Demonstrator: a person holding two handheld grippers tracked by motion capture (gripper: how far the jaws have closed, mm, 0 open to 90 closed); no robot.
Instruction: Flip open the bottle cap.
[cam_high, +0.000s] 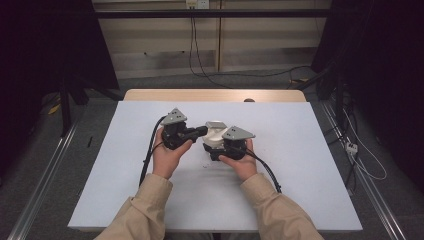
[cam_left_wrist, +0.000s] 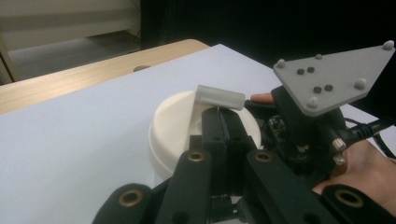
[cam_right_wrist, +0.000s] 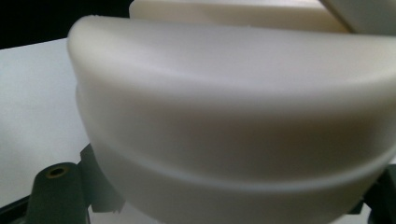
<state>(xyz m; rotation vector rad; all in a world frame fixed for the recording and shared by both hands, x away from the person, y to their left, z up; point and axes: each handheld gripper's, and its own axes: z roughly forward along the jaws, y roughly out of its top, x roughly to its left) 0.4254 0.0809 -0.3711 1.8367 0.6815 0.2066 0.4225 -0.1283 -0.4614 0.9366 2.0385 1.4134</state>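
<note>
High view: white sheet (cam_high: 280, 165) over a wooden table (cam_high: 215, 95), two tan sleeves entering from below, both grippers meeting at mid-table over a cream round container (cam_high: 214, 134). Left gripper (cam_high: 200, 132) held level, pointing toward the container's top; right gripper (cam_high: 216, 150) tucked against the container's near side, grey plate (cam_high: 238, 133) above it. Black cables trailing back along both forearms.

Left gripper view: jaws pressed together, tips meeting on a small grey tab (cam_left_wrist: 219, 97) that stands up from the lid (cam_left_wrist: 175, 121) of the container. Tab pinched between the tips, apparently at a thin stem beneath it; contact point small and partly hidden by the jaws, so exact grip on tab versus stem not certain. Lid looks tilted, raised on the far side. Right gripper's grey plate (cam_left_wrist: 334, 79) with dark screws and pale studs close at right, a fingertip (cam_left_wrist: 261, 97) just behind the tab.

Right gripper view: container wall (cam_right_wrist: 233, 130) very close and blurred, a groove running around it, lid edge (cam_right_wrist: 224, 14) above. Black jaw parts at both lower corners, on either side of the wall; jaws clamped on the container body. White sheet visible at left.

Writing: none legible on container, lid, tab or grippers; no brand mark or label seen on any surface facing the cameras.
</note>
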